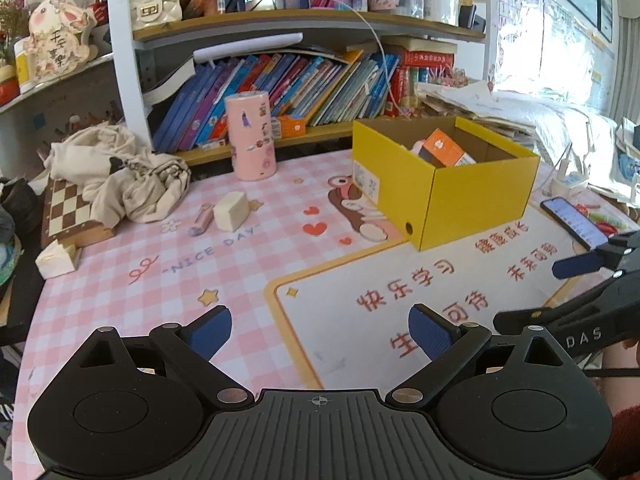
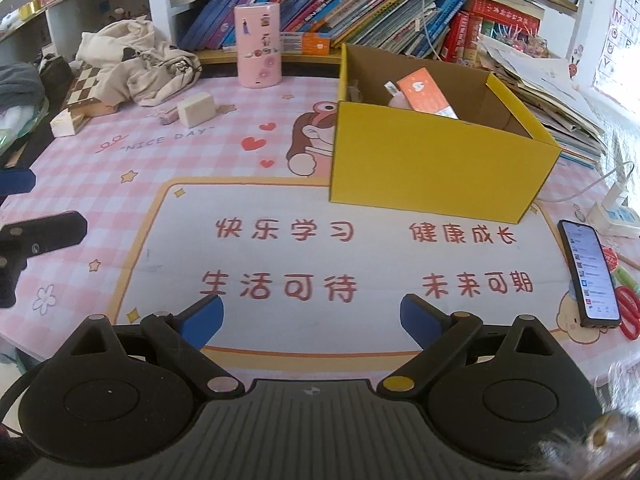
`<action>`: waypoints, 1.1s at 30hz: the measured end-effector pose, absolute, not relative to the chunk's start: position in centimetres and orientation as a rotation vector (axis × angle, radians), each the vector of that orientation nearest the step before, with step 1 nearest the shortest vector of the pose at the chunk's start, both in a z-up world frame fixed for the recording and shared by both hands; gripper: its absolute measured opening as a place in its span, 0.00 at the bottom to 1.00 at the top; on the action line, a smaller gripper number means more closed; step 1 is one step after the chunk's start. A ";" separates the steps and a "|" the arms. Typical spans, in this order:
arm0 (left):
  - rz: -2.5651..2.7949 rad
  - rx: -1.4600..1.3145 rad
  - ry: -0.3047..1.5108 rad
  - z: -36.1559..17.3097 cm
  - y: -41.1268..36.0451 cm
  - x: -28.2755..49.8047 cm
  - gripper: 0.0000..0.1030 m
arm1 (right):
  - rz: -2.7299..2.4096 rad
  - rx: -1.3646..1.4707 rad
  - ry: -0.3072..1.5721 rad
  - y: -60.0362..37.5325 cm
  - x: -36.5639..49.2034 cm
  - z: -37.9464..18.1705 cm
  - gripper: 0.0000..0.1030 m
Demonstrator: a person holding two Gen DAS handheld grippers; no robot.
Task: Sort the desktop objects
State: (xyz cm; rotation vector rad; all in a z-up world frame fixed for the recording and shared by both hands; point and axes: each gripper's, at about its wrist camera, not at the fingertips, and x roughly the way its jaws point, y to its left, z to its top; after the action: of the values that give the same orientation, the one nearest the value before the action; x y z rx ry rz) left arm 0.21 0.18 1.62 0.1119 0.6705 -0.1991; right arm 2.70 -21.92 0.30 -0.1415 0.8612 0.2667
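Left claw (image 1: 320, 332) wide apart, empty above desk mat (image 1: 160, 280); right claw (image 2: 312, 320) likewise spread, holding nothing.

"NICE DAY" is printed on the pink checked desk mat (image 2: 100, 200), whose white panel carries 快乐学习, 健康成长, 生活可待 and 未来可期. "DAS" is marked on the right gripper (image 1: 576, 280) arm. Alphabet letters are shown on a wall chart (image 1: 516, 4).

The front of the counter (image 2: 320, 208) lay free; the yellow box (image 2: 432, 160) and the phone (image 2: 588, 272) blocked the right side.
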 end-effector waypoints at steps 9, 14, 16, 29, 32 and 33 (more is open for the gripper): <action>-0.192 0.129 0.706 0.8 1.5 -0.5 0.94 | 0.275 -0.170 0.855 -20.0 2.5 0.2 0.95; -0.179 0.116 0.708 0.7 2.3 -0.6 0.95 | 0.287 -0.187 0.854 -19.2 2.3 0.2 0.95; -0.178 0.114 0.704 0.7 2.5 -0.7 0.95 | 0.289 -0.193 0.853 -18.9 2.3 0.3 0.95; -0.182 0.100 0.702 0.5 3.8 -0.7 0.95 | 0.306 -0.226 0.850 -17.0 2.3 0.2 0.95; -0.183 0.099 0.704 0.5 4.0 -0.7 0.95 | 0.314 -0.232 0.855 -16.6 2.3 0.1 0.95; -0.181 0.098 0.705 0.5 4.1 -0.7 0.95 | 0.316 -0.235 0.856 -16.4 2.3 0.0 0.95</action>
State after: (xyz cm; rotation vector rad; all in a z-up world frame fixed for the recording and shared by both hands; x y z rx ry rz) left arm -0.68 4.09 0.47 0.0977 0.7047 -0.1815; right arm 2.32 -16.41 0.05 -0.2350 0.8562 0.3163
